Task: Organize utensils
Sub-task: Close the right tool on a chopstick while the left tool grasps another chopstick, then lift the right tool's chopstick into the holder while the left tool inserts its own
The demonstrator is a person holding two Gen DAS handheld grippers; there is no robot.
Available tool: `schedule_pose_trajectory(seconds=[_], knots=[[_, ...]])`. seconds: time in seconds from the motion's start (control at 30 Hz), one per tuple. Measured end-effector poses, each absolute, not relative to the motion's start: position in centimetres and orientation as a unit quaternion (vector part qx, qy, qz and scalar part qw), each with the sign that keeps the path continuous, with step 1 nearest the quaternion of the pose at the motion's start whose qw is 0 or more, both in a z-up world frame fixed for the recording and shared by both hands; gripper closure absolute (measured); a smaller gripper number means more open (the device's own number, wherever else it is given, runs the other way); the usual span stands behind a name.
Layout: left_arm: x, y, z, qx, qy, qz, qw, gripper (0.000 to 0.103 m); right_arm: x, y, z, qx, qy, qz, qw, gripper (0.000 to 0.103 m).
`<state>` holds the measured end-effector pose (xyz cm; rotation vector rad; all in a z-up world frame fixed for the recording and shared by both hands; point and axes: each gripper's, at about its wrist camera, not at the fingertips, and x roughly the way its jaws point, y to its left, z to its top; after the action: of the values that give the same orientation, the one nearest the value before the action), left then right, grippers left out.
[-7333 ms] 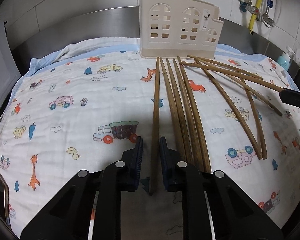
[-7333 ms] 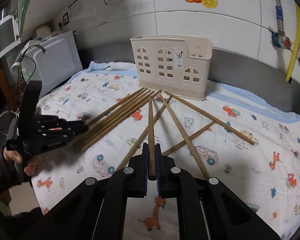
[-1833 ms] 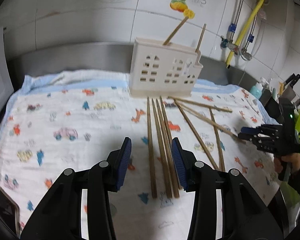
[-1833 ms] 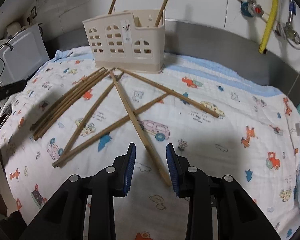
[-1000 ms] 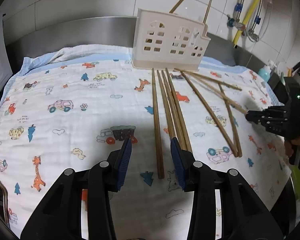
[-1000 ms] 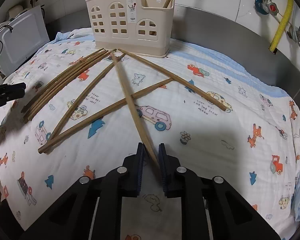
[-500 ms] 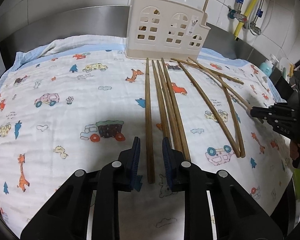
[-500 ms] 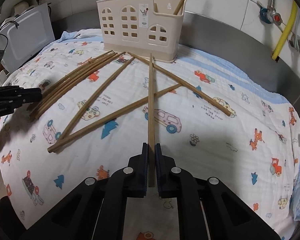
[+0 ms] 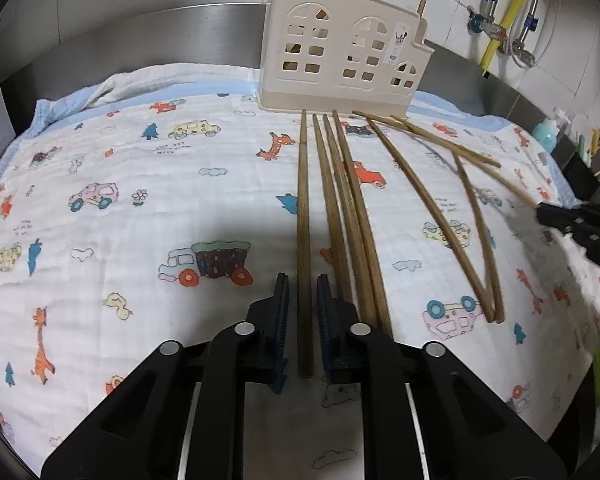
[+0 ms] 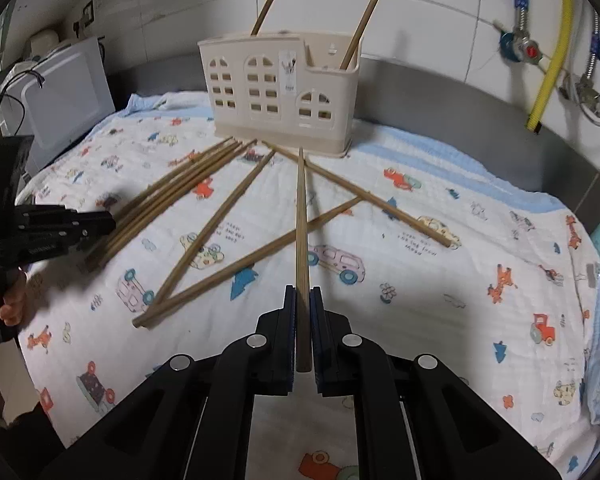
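My left gripper (image 9: 302,292) had just been closing around the leftmost chopstick (image 9: 303,216) of a bundle lying on the cartoon-print cloth (image 9: 120,184); I could not tell whether its pads pressed the wood yet. My right gripper (image 10: 303,300) was clamped on another chopstick (image 10: 301,220), pointing toward the cream house-shaped holder (image 10: 280,92), where two chopsticks (image 10: 364,20) stood. Three loose chopsticks (image 10: 208,236) lay on the cloth

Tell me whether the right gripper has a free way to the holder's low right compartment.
Probably yes: the right gripper grips a chopstick aimed at the holder, with nothing between.
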<state>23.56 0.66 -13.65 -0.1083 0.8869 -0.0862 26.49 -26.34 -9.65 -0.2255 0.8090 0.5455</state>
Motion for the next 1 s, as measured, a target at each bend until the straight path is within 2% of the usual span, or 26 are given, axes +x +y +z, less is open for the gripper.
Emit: schedule_pose_trajectory(seconds=[0.23, 0.4, 1.0], knots=[[23.7, 0.2, -13.5, -0.033, 0.437, -0.029, 0.899, 0.097, 25.3, -26.4, -7.7, -0.094, 0.366, 0.258, 0.889, 0.096], [23.4, 0.2, -12.9, -0.034, 0.434, -0.039, 0.9, 0.097, 24.8, -26.4, -5.8, -0.08, 0.348, 0.253, 0.899, 0.096], [21.9, 1.5, -4.0, -0.024, 0.319, -0.067, 0.945, 0.097, 25.7, -24.6, 2.9, -0.06, 0.276, 0.253, 0.925, 0.096]])
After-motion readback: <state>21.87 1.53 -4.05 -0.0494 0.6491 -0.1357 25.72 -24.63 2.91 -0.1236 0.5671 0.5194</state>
